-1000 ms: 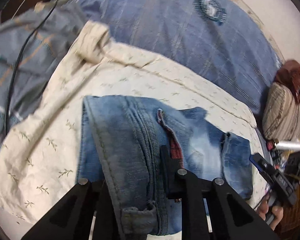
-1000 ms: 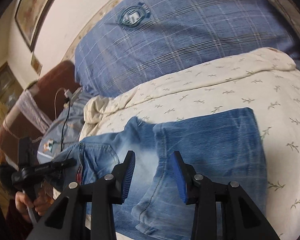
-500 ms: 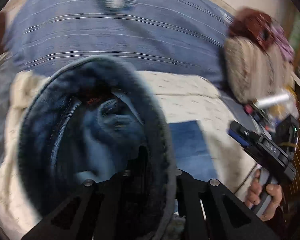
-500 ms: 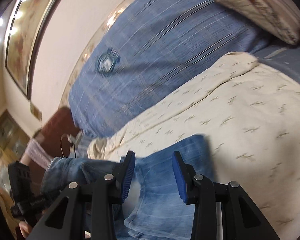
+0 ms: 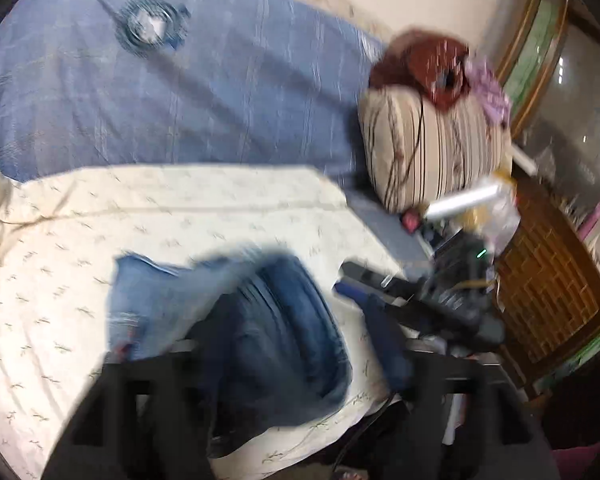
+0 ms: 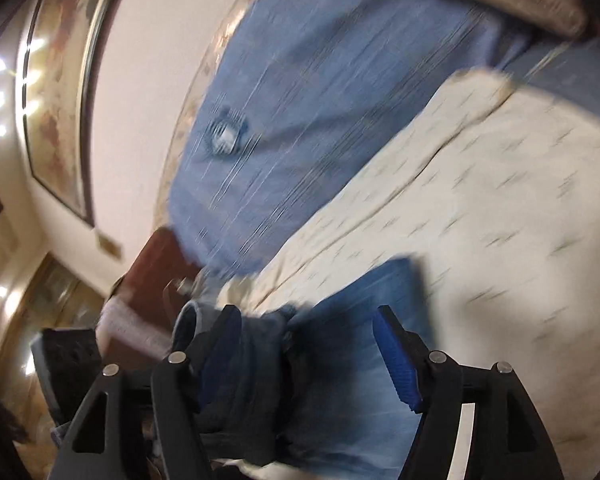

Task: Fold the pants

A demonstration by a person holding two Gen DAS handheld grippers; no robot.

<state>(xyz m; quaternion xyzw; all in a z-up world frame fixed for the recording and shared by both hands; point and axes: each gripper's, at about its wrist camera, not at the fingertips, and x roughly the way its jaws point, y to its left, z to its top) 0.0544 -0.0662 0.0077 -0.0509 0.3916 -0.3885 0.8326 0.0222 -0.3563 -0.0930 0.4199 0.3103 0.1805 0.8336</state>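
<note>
The blue denim pants (image 5: pixel 204 304) lie partly folded on a cream leaf-print sheet (image 5: pixel 60 264). Both now frames are motion-blurred. In the left wrist view my left gripper (image 5: pixel 292 364) is low over the pants, its jaws wide apart with a bunched dark fold of denim (image 5: pixel 284 336) between them. The other gripper's body shows at the right in this view. In the right wrist view my right gripper (image 6: pixel 312 356) is open, its blue pads (image 6: pixel 396 360) wide apart over the pants (image 6: pixel 352 364), with a thick denim fold by the left finger.
A blue plaid blanket with a crest (image 5: pixel 180 80) covers the bed behind the sheet. A striped pillow (image 5: pixel 432 152) and a red-brown bundle (image 5: pixel 424 64) lie at the right. A cluttered bedside area and a wooden cabinet (image 5: pixel 548 296) stand beyond the bed edge.
My left gripper, shut on the waistband a second ago, swung it up and over to the right and now stands open. My right gripper has opened wider and tilted up.
</note>
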